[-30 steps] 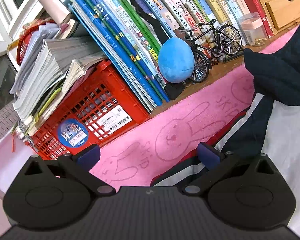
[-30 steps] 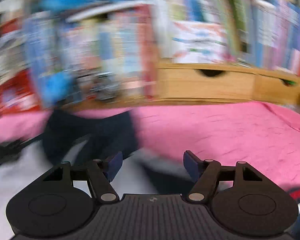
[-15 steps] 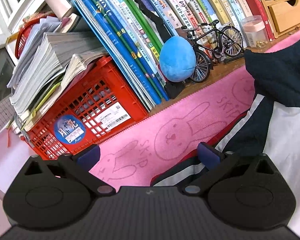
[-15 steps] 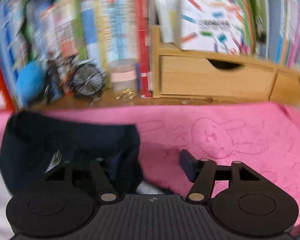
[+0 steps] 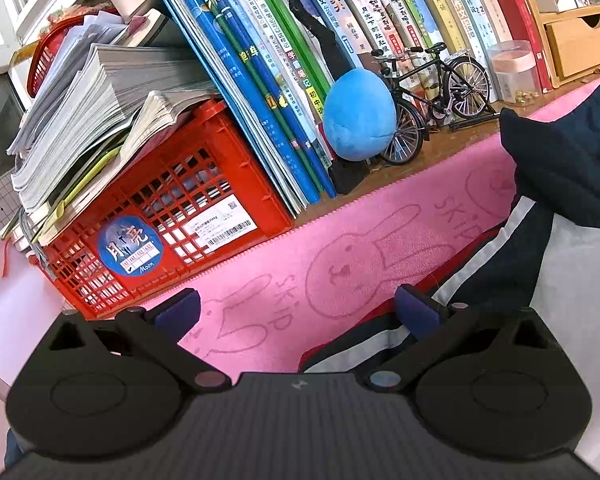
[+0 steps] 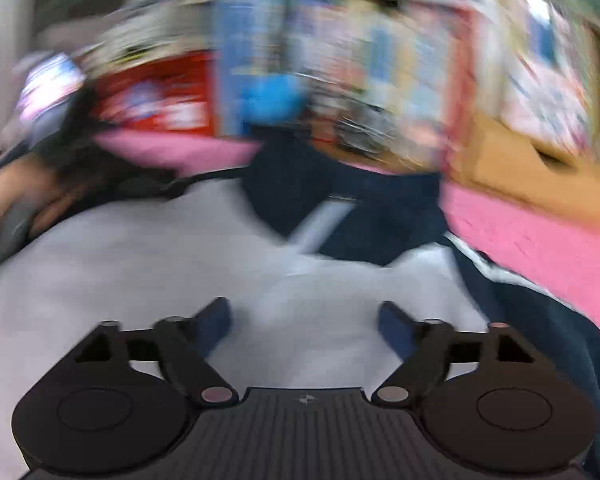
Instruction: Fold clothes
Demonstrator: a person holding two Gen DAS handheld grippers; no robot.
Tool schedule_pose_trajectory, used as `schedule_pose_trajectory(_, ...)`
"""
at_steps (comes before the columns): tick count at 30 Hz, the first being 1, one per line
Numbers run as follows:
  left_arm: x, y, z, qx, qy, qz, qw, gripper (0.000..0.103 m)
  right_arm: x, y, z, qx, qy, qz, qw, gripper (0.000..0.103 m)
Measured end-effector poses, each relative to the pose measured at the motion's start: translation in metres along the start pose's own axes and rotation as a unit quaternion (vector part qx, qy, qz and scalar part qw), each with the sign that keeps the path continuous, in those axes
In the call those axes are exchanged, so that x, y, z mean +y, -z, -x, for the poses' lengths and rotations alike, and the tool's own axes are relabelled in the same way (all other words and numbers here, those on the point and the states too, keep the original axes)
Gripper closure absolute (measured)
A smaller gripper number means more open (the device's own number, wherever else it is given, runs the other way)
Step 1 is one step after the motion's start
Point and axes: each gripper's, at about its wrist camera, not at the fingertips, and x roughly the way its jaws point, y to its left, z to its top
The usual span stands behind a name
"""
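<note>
A navy and white jacket (image 5: 572, 264) with a navy collar and striped red-edged sleeve lies on a pink rabbit-print towel (image 5: 364, 256). My left gripper (image 5: 296, 314) is open and empty, low over the towel at the jacket's left sleeve edge (image 5: 352, 354); its right finger is over the sleeve. In the blurred right wrist view my right gripper (image 6: 302, 324) is open and empty above the jacket's white body (image 6: 140, 264), with the navy collar (image 6: 340, 208) beyond it.
Behind the towel stand a red crate (image 5: 168, 216) with stacked papers, leaning books (image 5: 260, 80), a blue plush egg (image 5: 358, 114), a model bicycle (image 5: 436, 88), a clear jar (image 5: 512, 70) and wooden drawers (image 5: 584, 44). A hand and the other gripper show blurred at left (image 6: 24, 200).
My right gripper has swung left and back, from the pink towel by the collar to above the jacket's white body, still open. The left gripper has stayed almost still.
</note>
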Motion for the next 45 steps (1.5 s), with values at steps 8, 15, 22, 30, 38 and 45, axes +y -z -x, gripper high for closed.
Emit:
schedule_pose_trajectory(8, 0.0, -0.001, -0.001, 0.0, -0.004, -0.003, 1.0, 0.0, -0.084, 0.006, 0.084, -0.069, 0.119, -0.126, 0.983, 0.013)
schedule_pose_trajectory(15, -0.007, -0.001, 0.002, -0.008, -0.022, -0.024, 0.9994, 0.0, -0.207, 0.128, 0.21, -0.113, 0.357, -0.326, 0.868, 0.003)
schedule_pose_trajectory(22, 0.005, -0.001, -0.002, 0.007, 0.008, 0.016, 0.9998, 0.0, -0.282, 0.173, 0.217, -0.167, 0.289, -0.417, 0.846, 0.0)
schedule_pose_trajectory(30, -0.002, 0.0, 0.001, 0.002, -0.005, 0.001, 1.0, 0.0, -0.25, 0.1, 0.209, -0.16, 0.424, -0.206, 0.867, 0.096)
schedule_pose_trajectory(38, 0.002, 0.0, -0.002, 0.003, 0.001, 0.005, 1.0, 0.0, -0.255, 0.1, 0.211, -0.119, 0.551, 0.031, 0.826, 0.095)
schedule_pose_trajectory(45, 0.001, 0.0, -0.002, 0.001, -0.002, 0.001, 1.0, 0.0, -0.289, 0.134, 0.174, 0.006, 0.463, -0.114, 0.879, 0.03)
